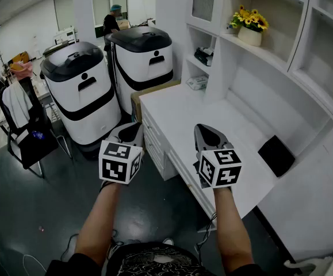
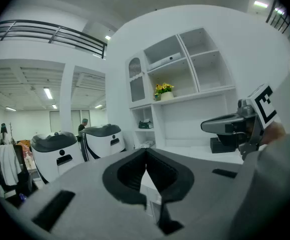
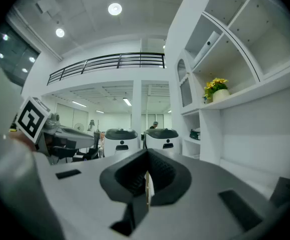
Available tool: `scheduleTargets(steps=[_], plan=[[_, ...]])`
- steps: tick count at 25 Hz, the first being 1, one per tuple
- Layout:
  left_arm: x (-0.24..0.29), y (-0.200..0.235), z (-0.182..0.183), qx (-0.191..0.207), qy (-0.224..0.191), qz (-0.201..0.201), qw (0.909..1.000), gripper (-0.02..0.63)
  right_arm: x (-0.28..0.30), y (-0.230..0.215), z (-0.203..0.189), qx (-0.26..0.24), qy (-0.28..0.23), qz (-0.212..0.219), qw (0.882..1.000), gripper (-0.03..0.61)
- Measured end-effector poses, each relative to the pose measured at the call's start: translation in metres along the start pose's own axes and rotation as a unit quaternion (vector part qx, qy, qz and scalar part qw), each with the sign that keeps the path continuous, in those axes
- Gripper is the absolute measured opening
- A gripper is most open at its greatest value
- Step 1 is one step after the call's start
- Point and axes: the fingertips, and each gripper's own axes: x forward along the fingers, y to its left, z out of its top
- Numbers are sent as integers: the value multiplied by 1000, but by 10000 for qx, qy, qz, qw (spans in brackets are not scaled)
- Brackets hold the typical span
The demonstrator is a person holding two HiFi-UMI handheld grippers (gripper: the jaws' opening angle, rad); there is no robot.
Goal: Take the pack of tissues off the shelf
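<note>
— Tissues?
— Small pale pack (image 1: 196, 83), print unreadable, below and left of the flowerpot (image 1: 249, 35).
— Grippers?
— Left gripper (image 1: 133, 131) and right gripper (image 1: 203, 132) both clenched, empty, well short of the flowerpot.

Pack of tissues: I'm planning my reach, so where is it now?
In the head view the pale plastic-wrapped pack of tissues lies in the lower open cubby of the white shelf unit, under the cubby holding a dark object.

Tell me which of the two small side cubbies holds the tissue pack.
The lower cubby: the tissue pack lies there; the upper cubby holds a dark object.
</note>
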Motion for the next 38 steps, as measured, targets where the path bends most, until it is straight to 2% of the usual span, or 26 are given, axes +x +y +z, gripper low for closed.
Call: scheduleTargets(steps=[16, 21, 27, 38], plan=[[18, -14, 2, 75, 31, 17, 10000, 9, 4, -15, -11, 32, -12, 25, 10000, 6], [37, -7, 2, 116, 18, -12, 9999, 9, 24, -21, -12, 27, -20, 26, 10000, 33], [74, 21, -1, 7, -56, -109, 9999, 9, 66, -28, -15, 1, 6, -36, 10000, 67], [181, 98, 4, -66, -56, -744, 9972, 9, 175, -49, -10, 30, 183, -643, 9978, 103]])
